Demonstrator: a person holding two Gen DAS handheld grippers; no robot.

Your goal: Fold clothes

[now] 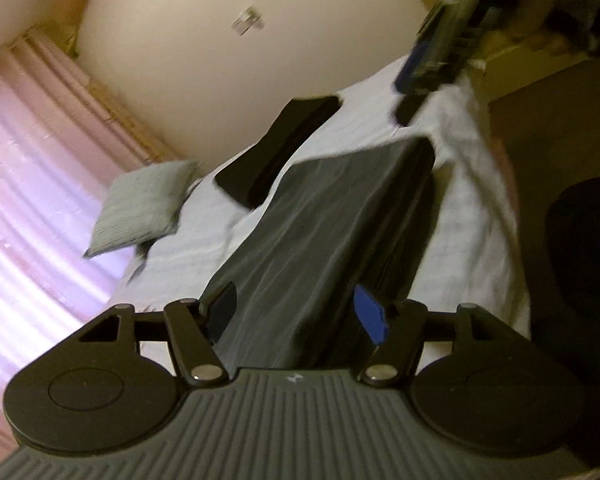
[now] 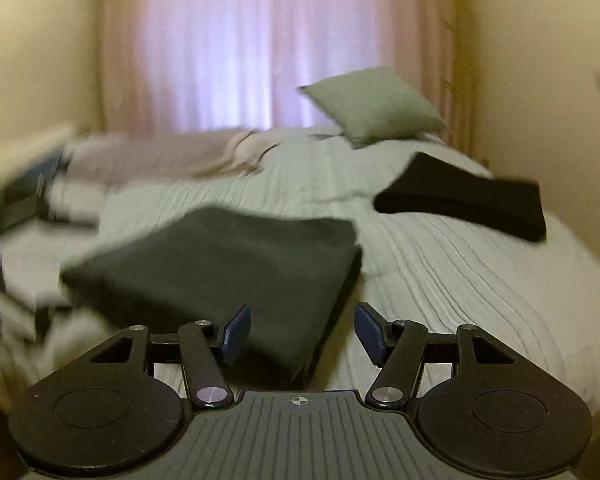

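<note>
A folded dark grey garment (image 1: 324, 240) lies on the white bed cover (image 1: 460, 240). My left gripper (image 1: 296, 314) is open, and its fingers straddle the garment's near end without closing on it. In the right wrist view the same grey garment (image 2: 220, 272) lies just ahead and to the left. My right gripper (image 2: 303, 336) is open at its near right corner, with nothing held. A second garment, black and folded (image 2: 464, 196), rests farther back on the right, also seen as the black fold (image 1: 280, 152). The right gripper (image 1: 406, 96) shows blurred at the top right of the left wrist view.
A grey-green pillow (image 2: 374, 106) leans at the head of the bed before a pink curtain (image 2: 228, 48). A beige cloth (image 2: 160, 156) lies across the bed's far left. The left gripper (image 2: 24, 200) appears blurred at the left edge. A cream wall (image 1: 240, 80) borders the bed.
</note>
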